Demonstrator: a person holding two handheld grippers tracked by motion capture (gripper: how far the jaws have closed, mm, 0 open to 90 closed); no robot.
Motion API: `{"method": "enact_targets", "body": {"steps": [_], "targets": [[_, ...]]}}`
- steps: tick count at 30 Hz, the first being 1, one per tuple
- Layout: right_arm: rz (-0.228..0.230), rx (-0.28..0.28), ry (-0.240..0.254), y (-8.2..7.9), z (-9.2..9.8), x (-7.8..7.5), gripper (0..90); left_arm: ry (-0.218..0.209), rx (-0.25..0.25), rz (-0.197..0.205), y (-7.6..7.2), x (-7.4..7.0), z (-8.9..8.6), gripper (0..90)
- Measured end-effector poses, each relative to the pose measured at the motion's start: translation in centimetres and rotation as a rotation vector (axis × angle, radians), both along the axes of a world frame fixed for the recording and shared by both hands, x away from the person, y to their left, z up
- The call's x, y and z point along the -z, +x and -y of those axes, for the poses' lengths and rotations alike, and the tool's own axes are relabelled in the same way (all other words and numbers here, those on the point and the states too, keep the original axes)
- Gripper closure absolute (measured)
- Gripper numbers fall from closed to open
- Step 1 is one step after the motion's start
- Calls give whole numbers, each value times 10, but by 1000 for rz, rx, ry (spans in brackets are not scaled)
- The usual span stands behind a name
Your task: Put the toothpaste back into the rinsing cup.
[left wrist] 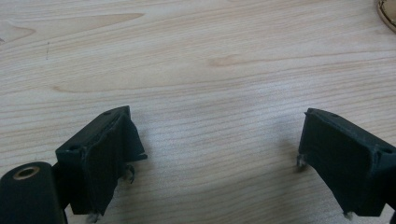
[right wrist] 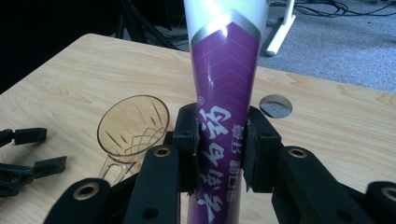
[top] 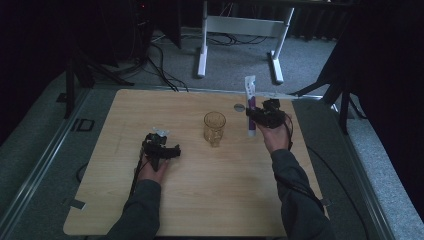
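Observation:
A purple and white toothpaste tube (top: 250, 106) stands upright at the table's right, crimped end up. My right gripper (top: 256, 115) is shut on its lower half; in the right gripper view both pads press the tube (right wrist: 223, 116) from either side. A clear amber glass mug (top: 214, 128) stands at the table's middle, just left of the tube, and shows as an empty mug (right wrist: 132, 128) with its handle toward the camera. My left gripper (top: 173, 152) rests low on the table at the left, jaws wide apart over bare wood (left wrist: 215, 135), nothing between them.
The wooden table (top: 200, 200) has a round cable hole (top: 239, 107) near its far edge, behind the tube. A white desk frame (top: 240, 30) and cables lie on the grey floor beyond. Dark stands flank both far corners.

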State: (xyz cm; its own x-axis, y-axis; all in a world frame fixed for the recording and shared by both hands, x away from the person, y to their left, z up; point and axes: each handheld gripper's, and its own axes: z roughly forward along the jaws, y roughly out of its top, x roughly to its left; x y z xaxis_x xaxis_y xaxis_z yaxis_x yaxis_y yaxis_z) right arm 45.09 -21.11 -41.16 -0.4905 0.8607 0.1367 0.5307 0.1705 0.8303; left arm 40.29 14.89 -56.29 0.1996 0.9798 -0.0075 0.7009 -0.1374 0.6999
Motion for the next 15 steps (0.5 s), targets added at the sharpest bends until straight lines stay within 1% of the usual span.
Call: {"method": "enact_targets", "body": {"steps": [15], "targets": [[28,-8,21,4,-8,-3,706,0,0,0,0,0,0,102]]}}
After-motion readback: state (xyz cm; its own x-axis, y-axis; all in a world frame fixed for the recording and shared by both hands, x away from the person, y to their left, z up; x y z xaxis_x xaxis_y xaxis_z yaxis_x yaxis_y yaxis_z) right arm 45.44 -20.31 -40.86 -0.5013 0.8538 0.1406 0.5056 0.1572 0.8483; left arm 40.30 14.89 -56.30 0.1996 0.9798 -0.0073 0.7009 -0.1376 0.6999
